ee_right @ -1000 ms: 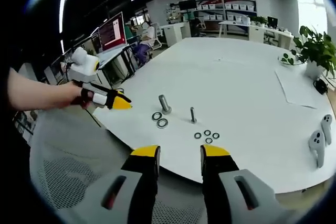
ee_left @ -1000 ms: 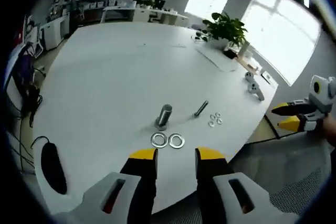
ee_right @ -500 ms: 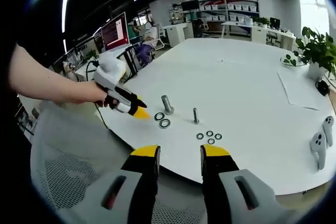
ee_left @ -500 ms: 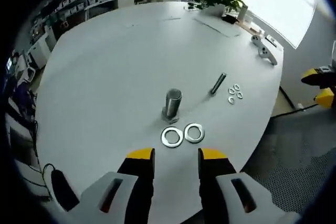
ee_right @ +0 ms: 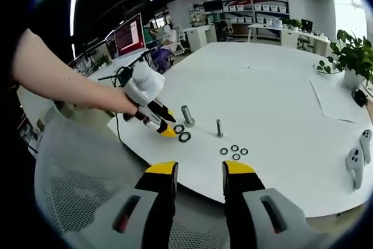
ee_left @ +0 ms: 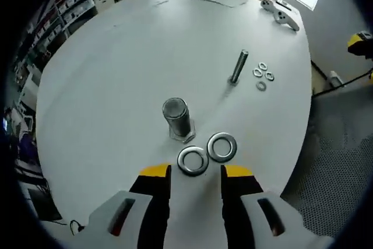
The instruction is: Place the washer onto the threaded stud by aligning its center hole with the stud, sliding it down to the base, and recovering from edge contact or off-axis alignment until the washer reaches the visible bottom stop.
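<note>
2 washers [ee_left: 207, 154] lie near the table edge [ee_left: 294, 144], just beyond the spread left hand-held gripper [ee_left: 195, 171].

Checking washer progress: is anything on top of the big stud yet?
No. The big stud shows a bare top, with no washer on it. Two large washers lie flat on the table beside its base, ahead of the open left claw.

Office-lab: bin shelves [ee_right: 256, 2], monitors [ee_right: 129, 34], white table [ee_right: 280, 86].
</note>
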The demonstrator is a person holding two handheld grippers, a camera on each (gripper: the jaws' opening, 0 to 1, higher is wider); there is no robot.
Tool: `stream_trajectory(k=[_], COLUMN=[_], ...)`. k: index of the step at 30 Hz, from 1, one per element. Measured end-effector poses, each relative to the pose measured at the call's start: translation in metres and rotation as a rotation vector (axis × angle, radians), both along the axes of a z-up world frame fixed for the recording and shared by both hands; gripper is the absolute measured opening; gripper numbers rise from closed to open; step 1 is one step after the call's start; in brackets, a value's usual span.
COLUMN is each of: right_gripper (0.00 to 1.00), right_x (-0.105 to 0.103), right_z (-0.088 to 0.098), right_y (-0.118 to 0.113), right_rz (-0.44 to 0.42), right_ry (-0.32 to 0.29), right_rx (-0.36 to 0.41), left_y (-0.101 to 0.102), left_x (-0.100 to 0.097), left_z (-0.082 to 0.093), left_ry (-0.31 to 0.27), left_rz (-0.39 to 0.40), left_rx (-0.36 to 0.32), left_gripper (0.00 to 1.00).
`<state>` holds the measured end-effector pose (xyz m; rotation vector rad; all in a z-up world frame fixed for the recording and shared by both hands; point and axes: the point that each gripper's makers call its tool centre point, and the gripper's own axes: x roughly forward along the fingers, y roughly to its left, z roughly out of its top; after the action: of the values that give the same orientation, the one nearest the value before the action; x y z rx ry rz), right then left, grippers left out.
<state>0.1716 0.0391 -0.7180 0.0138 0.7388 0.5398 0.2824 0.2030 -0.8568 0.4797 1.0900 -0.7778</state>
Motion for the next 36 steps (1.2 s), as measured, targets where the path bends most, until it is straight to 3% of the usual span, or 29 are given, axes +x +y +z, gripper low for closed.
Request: stream_trajectory(k=[2,6,8,17,23,26,32,36], right_gripper=[0.33,0.33,0.33,0.33,0.32,0.32,0.32,0.32], right_x=[0.0,0.001,0.001,0.002,0.002,0.002,0.002,0.002], right_z=[0.0,0.001,0.001,0.002,0.002,0.002,0.003,0.003], right_y=[0.0,-0.001,-0.001,0.0,0.0,0.0,0.0,0.0], right_rz=[0.004,-0.001,-0.003,-0.003,-0.002,-0.005,-0.005,-0.008], right_ry=[0.001,-0.004,-0.006,-0.011,-0.011,-0.011,-0.013,-0.016], right_rx=[-0.001,0.002,0.004,0.011,0.01,0.011,0.014,0.018], left_y=[-0.005,-0.006,-0.009,-0.006,-0.005,0.001,0.02,0.038], left_x=[0.001,0.0,0.001,0.003,0.0,-0.001,-0.012,-0.019], left_z=[0.001,-0.006,-0.004,-0.006,-0.008,-0.008,-0.008,-0.009], left_ry=[0.003,0.002,0.006,0.055,-0.028,0.014,0.045,0.109], left_rz=[0.005,-0.073,-0.05,-0.061,-0.222,-0.161,-0.197,-0.181], left_rx=[-0.015,0.034,0.003,-0.016,0.049,0.048,0.105,0.201], left_gripper=[0.32,0.3,0.29,0.23,0.21,0.21,0.21,0.21])
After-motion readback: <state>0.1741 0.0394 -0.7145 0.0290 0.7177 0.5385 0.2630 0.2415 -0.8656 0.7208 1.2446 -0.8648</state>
